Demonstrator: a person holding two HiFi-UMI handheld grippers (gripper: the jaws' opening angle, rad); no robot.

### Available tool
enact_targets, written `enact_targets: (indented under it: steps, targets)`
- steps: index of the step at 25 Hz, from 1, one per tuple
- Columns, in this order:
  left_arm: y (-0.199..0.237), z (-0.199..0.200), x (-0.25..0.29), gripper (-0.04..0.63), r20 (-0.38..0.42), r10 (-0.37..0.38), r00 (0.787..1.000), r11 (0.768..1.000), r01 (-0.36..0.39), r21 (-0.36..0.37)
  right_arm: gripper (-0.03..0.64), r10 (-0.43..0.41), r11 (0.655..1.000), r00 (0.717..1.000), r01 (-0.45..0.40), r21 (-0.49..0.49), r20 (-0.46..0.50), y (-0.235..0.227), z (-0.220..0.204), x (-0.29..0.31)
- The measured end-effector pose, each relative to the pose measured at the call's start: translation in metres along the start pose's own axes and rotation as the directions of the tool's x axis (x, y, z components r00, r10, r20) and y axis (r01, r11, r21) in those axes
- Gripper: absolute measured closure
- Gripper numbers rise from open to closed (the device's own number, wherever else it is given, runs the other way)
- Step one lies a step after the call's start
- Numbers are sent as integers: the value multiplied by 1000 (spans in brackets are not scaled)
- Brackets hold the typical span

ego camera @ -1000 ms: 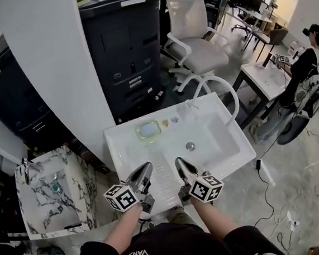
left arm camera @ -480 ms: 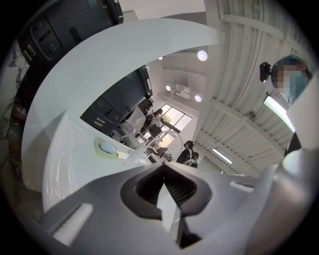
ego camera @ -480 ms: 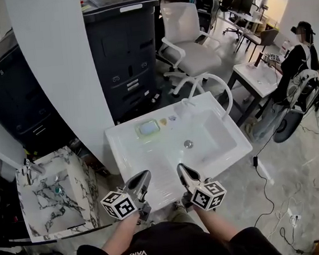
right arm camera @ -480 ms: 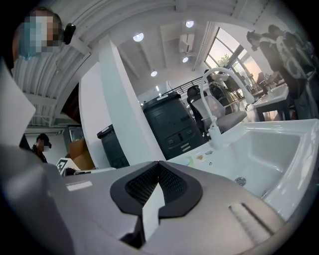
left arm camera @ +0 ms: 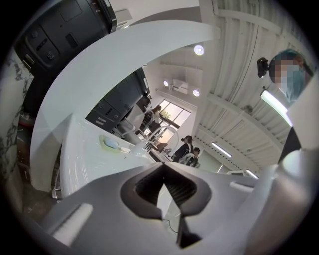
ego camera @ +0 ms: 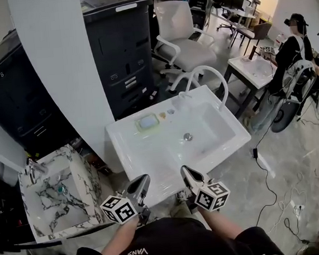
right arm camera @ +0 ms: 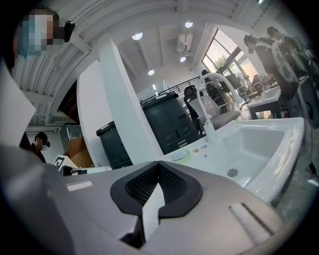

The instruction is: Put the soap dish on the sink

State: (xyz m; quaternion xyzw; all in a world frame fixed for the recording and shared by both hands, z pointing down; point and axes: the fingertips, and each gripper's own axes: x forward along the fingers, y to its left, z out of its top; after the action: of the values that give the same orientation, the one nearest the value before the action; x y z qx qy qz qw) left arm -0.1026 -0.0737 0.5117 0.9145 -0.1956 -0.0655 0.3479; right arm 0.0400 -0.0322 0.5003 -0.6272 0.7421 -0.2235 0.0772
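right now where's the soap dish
In the head view, the soap dish sits on the far ledge of the white sink, left of the basin, with small items just to its right.

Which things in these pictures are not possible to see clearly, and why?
- Soap dish: what lies in it is too small, head view.
- Small items beside it: too small to name, every view.
- Sink near edge: hidden behind the left tongs, left gripper view.

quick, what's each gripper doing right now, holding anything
Left gripper: closed, fingers together, holding nothing.
Right gripper: closed, fingers together, holding nothing.
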Motion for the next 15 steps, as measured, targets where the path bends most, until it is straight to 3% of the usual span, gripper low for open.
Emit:
enact_targets:
  steps: [15]
  targets:
    - [-1, -25, -31, 542, -39, 29, 999, 1000, -29, 3, 615, -45, 998, 998, 47, 41, -50, 8, -32, -26]
